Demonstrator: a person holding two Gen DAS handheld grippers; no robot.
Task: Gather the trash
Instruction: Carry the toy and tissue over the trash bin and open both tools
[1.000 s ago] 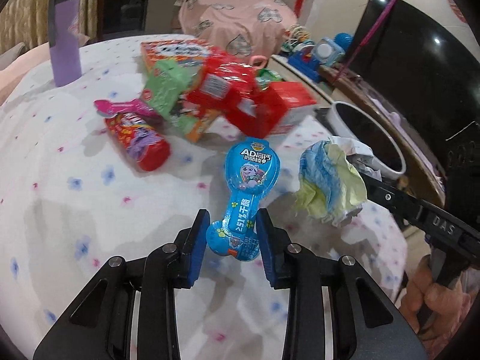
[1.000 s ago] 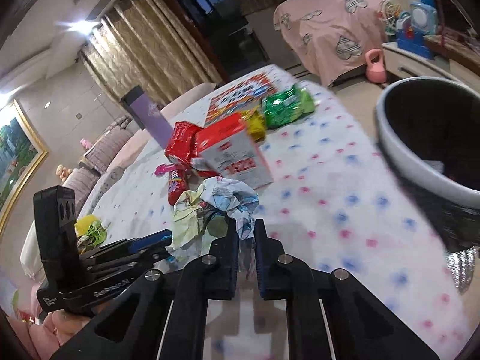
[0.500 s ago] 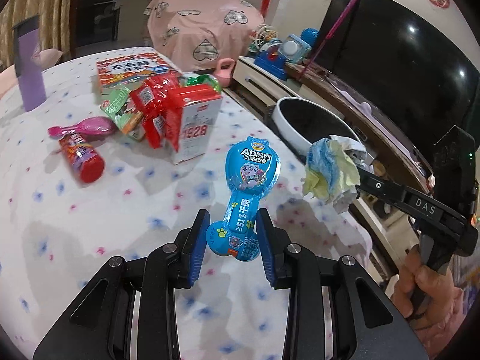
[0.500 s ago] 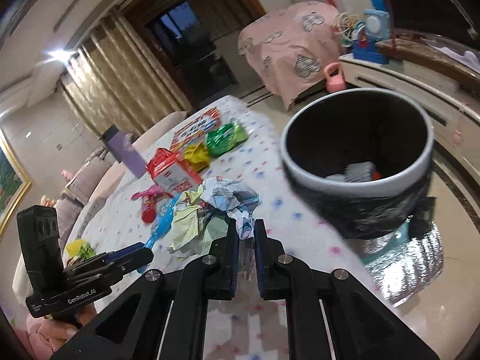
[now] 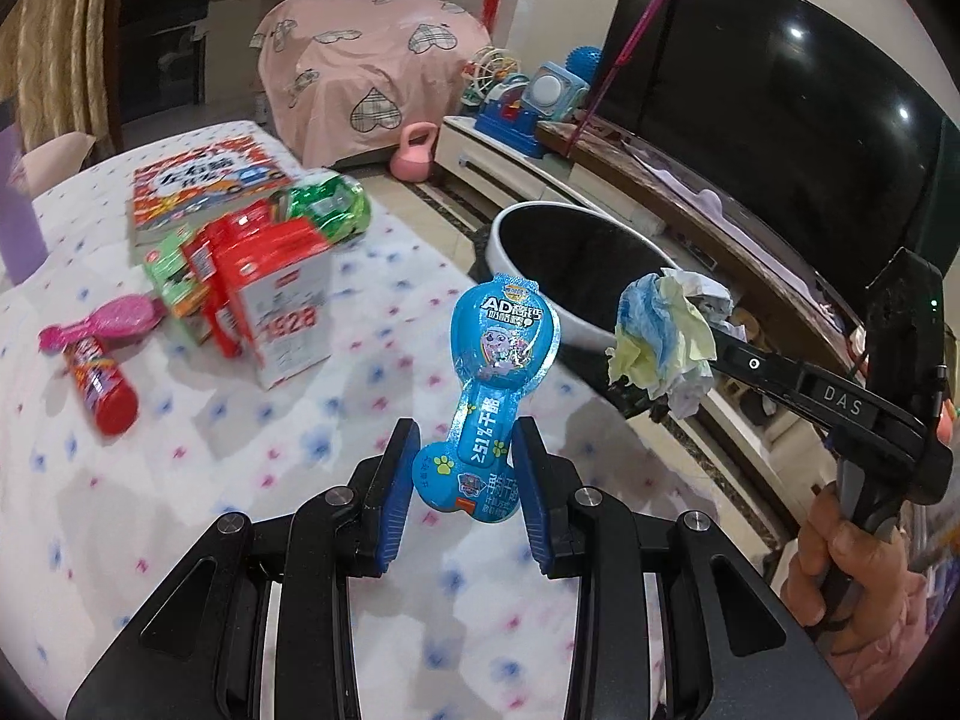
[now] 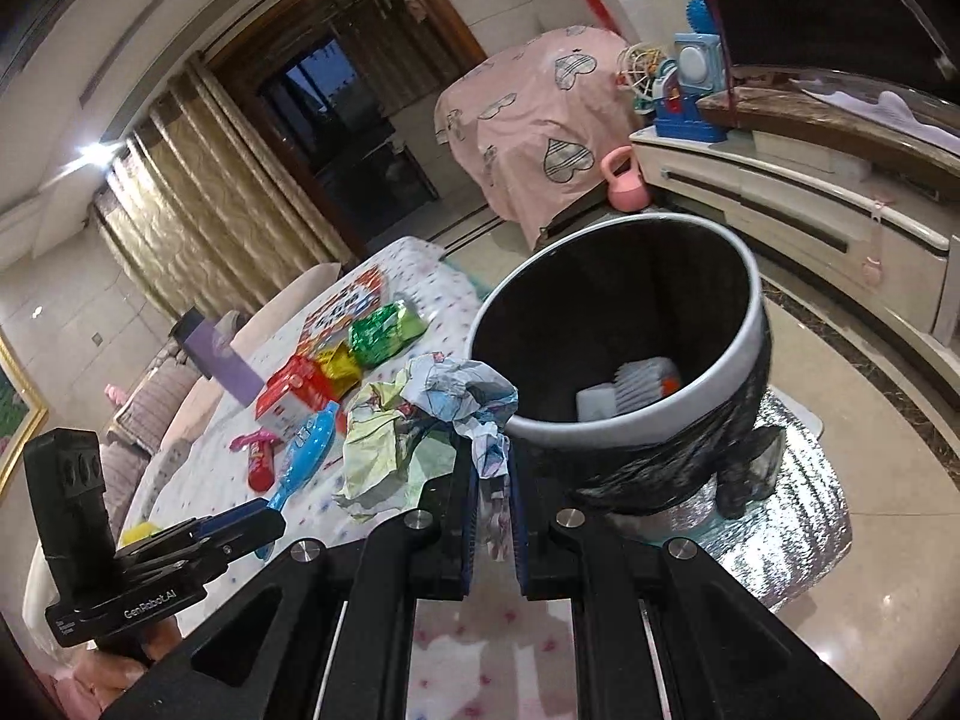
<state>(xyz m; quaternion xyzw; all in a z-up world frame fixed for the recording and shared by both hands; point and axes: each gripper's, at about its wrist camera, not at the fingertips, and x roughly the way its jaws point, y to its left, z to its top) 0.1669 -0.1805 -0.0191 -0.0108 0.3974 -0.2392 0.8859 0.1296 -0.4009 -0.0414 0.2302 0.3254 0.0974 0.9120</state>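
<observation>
Carrying step: the left gripper clamps a blue snack packet, the right gripper pinches crumpled paper; next, hold each above the trash bin and release.

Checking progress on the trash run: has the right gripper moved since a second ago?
Yes. The right gripper, shut on the crumpled paper, has travelled off the table toward the trash bin, which now looms near.
</observation>
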